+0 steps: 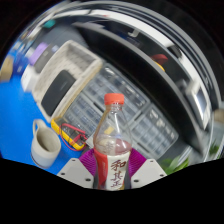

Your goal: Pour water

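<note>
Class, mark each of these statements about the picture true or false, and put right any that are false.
1. The bottle has a red cap. True.
2. The bottle lies flat on the table. False: it is upright between the gripper's fingers.
3. A white cup is beside the bottle. True.
4. The cup is between the fingers. False: it is off to one side of them.
5. A keyboard lies beyond the bottle. True.
6. The bottle has no label. False: it bears a red and white label.
</note>
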Demonstrator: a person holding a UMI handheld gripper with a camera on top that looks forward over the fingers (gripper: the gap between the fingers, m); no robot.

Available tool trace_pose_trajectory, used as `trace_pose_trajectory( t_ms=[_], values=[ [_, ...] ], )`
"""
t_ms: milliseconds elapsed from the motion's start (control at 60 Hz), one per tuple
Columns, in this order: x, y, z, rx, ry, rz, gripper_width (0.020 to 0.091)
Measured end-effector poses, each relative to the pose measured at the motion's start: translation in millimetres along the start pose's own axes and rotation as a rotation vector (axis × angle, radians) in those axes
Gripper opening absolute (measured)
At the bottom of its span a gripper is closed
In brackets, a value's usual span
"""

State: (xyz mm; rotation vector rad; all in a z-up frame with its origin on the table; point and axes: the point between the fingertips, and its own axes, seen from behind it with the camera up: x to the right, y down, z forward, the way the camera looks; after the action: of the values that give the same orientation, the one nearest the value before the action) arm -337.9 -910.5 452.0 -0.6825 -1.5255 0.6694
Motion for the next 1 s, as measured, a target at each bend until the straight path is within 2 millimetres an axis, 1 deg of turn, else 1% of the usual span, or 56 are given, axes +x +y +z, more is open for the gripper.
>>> trace_pose_trajectory(
  t_ms=[17, 33, 50, 117, 133, 150, 217, 233, 250, 317, 333, 350, 383, 400, 433, 533, 567, 583, 600, 633, 750, 767, 783, 800, 883, 933, 1000],
  values=[
    [3.3, 3.2, 0.8, -0.005, -0.006, 0.054, 0.0373],
    [-4.2, 2.6, 1.8, -0.01, -0.008, 0.106, 0.0372],
    [-10.4, 11.8, 8.0, -0.01, -0.027, 0.154, 0.0372],
    [-4.9, 33.4, 12.9, -0.031, -0.063, 0.334, 0.0372],
    [-7.0, 33.5, 13.4, -0.037, -0.067, 0.37, 0.0373],
    [-15.0, 37.6, 14.7, -0.036, -0.079, 0.412, 0.0372],
    [-16.2, 59.8, 16.5, -0.044, -0.109, 0.551, 0.0373],
    [-16.6, 60.8, 17.7, -0.043, -0.112, 0.576, 0.0375],
    [-24.0, 59.4, 18.2, -0.039, -0.118, 0.601, 0.0374],
    [-29.3, 74.9, 18.7, -0.025, -0.129, 0.656, 0.0374],
    [-28.5, 75.4, 18.9, -0.015, -0.129, 0.661, 0.0374],
    [-32.7, 71.5, 20.2, -0.007, -0.129, 0.67, 0.0374],
    [-38.6, 76.9, 19.8, -0.002, -0.135, 0.679, 0.0373],
    [-42.3, 80.8, 19.1, -0.004, -0.137, 0.683, 0.0384],
    [-36.5, 78.2, 18.1, 0.03, -0.121, 0.692, 0.0377],
    [-34.6, 79.5, 15.7, 0.043, -0.113, 0.71, 0.0375],
    [-36.4, 80.8, 13.7, 0.049, -0.11, 0.711, 0.039],
    [-36.1, 80.2, 14.6, 0.049, -0.11, 0.711, 0.0418],
    [-35.8, 79.7, 15.1, 0.048, -0.11, 0.709, 0.0423],
    [-35.8, 79.1, 15.9, 0.047, -0.109, 0.706, 0.0466],
    [-37.5, 78.8, 17.3, 0.038, -0.107, 0.69, 0.0549],
    [-38.3, 80.3, 17.5, 0.028, -0.106, 0.683, 0.0572],
    [-39.6, 82.6, 17.3, 0.015, -0.107, 0.677, 0.0603],
    [-41.8, 85.1, 17.1, 0.001, -0.11, 0.672, 0.0678],
    [-54.3, 93.2, 8.7, -0.035, -0.132, 0.666, 0.0886],
    [-57.1, 91.6, -2.7, -0.034, -0.138, 0.665, 0.0866],
    [-60.8, 89.4, -21.2, -0.035, -0.131, 0.655, 0.0866]
  ],
)
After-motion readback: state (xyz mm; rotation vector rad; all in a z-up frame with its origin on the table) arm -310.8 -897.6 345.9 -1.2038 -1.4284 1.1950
